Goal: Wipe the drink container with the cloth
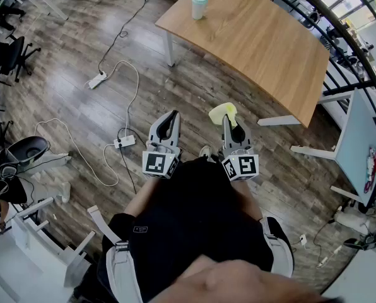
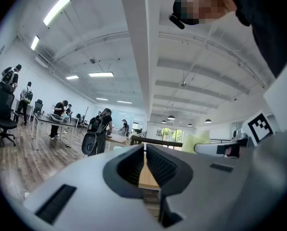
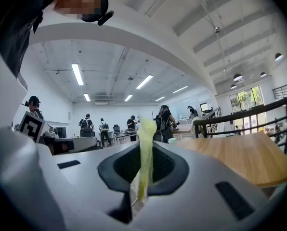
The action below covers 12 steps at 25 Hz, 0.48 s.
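The drink container (image 1: 200, 5), a pale mint cup with a lid, stands on the far left end of a wooden table (image 1: 264, 43), well ahead of both grippers. It shows small beyond the jaws in the right gripper view (image 3: 172, 140). My right gripper (image 1: 228, 118) is shut on a yellow cloth (image 1: 222, 112), which sticks up between its jaws (image 3: 146, 148). My left gripper (image 1: 170, 115) is held beside it at waist height over the floor, shut, with nothing in it (image 2: 145, 150). The cloth (image 2: 197, 141) also shows at the right of the left gripper view.
White power strips (image 1: 97, 79) and cables (image 1: 123, 142) lie on the wood floor to the left. Office chairs (image 1: 28, 149) stand at the far left. A white table (image 1: 358, 137) and a dark railing (image 1: 346, 36) are on the right. People (image 2: 97, 129) stand in the distance.
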{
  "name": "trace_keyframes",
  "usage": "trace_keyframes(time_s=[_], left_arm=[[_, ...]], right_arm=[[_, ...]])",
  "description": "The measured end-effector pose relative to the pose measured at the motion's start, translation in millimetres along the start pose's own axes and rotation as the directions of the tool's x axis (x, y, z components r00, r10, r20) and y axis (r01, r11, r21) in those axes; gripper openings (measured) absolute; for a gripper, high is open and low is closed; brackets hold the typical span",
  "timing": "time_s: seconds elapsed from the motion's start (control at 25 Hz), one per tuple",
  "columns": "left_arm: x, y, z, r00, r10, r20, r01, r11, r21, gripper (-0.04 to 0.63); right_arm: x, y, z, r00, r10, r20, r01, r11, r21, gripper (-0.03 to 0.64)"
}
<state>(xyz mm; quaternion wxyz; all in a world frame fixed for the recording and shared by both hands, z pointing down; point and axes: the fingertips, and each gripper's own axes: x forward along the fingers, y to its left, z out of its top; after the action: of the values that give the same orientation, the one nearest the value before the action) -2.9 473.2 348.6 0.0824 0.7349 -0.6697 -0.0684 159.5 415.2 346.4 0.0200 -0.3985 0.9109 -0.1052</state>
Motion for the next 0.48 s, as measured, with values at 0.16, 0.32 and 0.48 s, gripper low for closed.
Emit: trace_keyframes(time_s=[0.16,0.32,0.48], left_arm=[[6.4,4.5,3.5,1.0,0.002,0.011,-0.002,1.0,-0.002,0.032],[4.5,4.9,1.5,1.0,0.006,-0.001,-0.006,1.0,-0.005,0.032],[2.3,5.9,0.7,1.0,0.009,0.003,-0.009,1.0,-0.008,0.032]], right_arm=[[7.9,1.3,4.2,1.0,0.006,0.005,-0.006,1.0,-0.014,0.041],[7.0,2.4,6.2,1.0,0.007,0.006,-0.007,1.0,-0.017,0.041],[5.9,3.6,5.1,1.0,0.013,0.009,-0.013,1.0,-0.015,0.041]])
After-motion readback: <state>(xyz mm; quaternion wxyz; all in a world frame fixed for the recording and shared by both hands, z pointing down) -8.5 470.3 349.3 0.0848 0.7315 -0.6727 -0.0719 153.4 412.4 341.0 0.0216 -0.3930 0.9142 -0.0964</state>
